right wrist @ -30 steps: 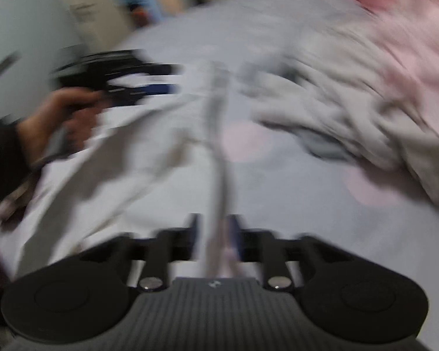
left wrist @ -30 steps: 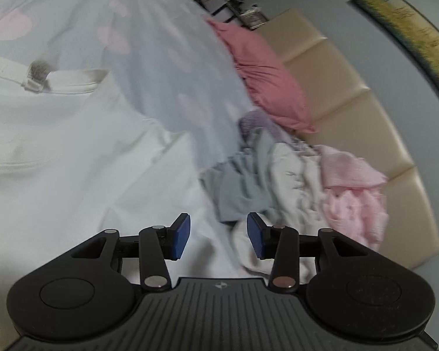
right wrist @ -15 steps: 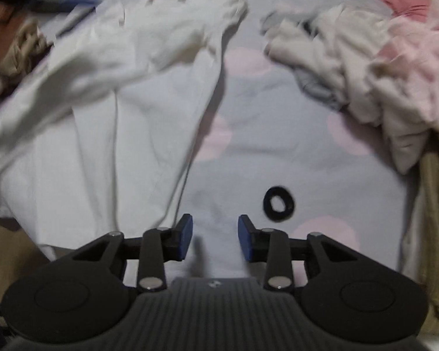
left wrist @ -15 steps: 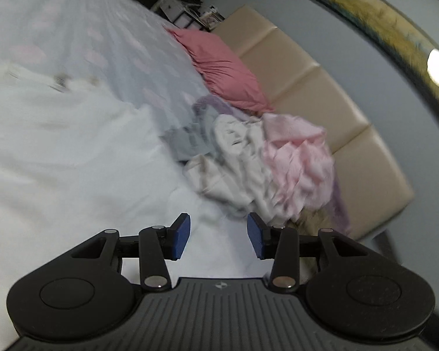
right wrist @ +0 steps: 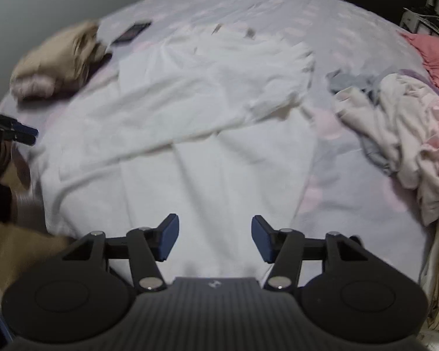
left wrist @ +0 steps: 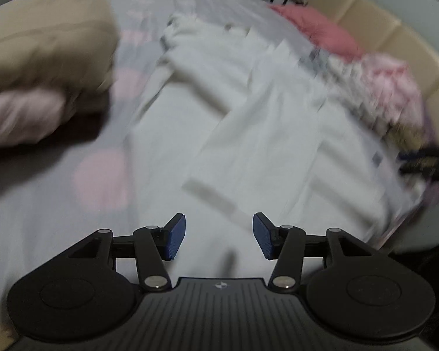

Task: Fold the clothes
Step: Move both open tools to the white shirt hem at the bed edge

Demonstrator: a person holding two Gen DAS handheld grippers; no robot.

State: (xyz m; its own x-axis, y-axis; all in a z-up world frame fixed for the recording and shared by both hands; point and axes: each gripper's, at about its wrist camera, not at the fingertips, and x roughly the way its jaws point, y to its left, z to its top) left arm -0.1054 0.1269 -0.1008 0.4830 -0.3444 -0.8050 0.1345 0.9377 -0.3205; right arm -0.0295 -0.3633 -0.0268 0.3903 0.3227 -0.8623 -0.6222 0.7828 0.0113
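Fingers spread on both my grippers, nothing between them, white garment (right wrist: 207, 122) lying on the bed.

My left gripper (left wrist: 219, 235) hovers over the near edge of the white garment (left wrist: 248, 111), pads parted and empty; this view is blurred. My right gripper (right wrist: 214, 239) hangs over the garment's lower part, equally released. The garment is spread across the grey bedsheet (right wrist: 278, 8) with pink dots, one part folded over across its middle. A heap of unfolded clothes (right wrist: 401, 134) sits to its right, folded beige and pink pieces (right wrist: 58, 64) to its left, beside a dark phone (right wrist: 131, 32).
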